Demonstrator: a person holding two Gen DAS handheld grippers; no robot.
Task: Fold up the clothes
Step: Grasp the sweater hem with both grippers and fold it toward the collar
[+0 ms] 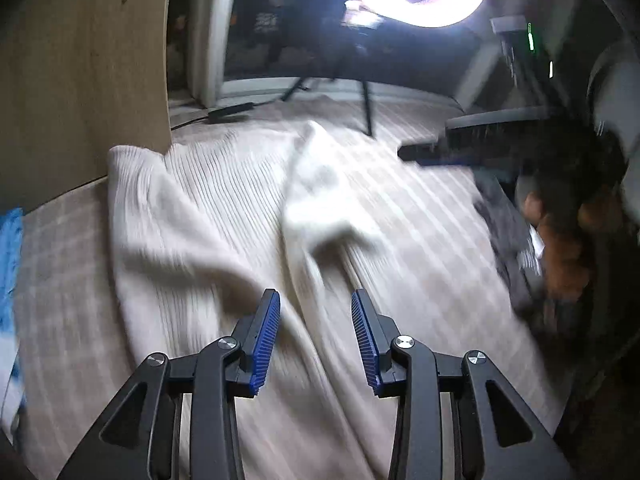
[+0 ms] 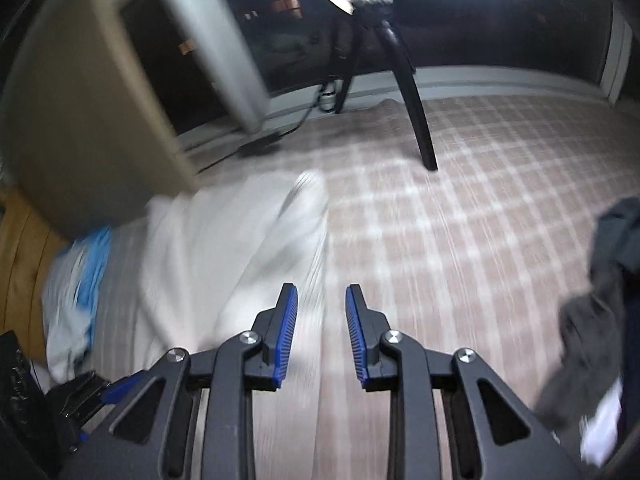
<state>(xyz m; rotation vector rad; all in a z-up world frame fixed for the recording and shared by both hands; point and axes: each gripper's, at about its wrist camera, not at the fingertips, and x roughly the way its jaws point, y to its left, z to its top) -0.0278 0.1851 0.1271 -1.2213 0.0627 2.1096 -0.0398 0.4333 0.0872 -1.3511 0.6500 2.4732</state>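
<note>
Soft cream cloth waiting on the checked bed

The cream ribbed garment [image 1: 192, 216] lies rumpled mid-frame, probably light and floppy; take a flat edge or corner. Left gripper [image 1: 316, 336] and right gripper [image 2: 322, 330] fingers stand apart, holding nothing.

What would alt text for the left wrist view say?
A cream ribbed garment lies rumpled on a plaid-covered surface, beneath the left gripper, whose blue-padded fingers stand apart and empty. The frame is motion-blurred; a bright ring light glares above.
</note>
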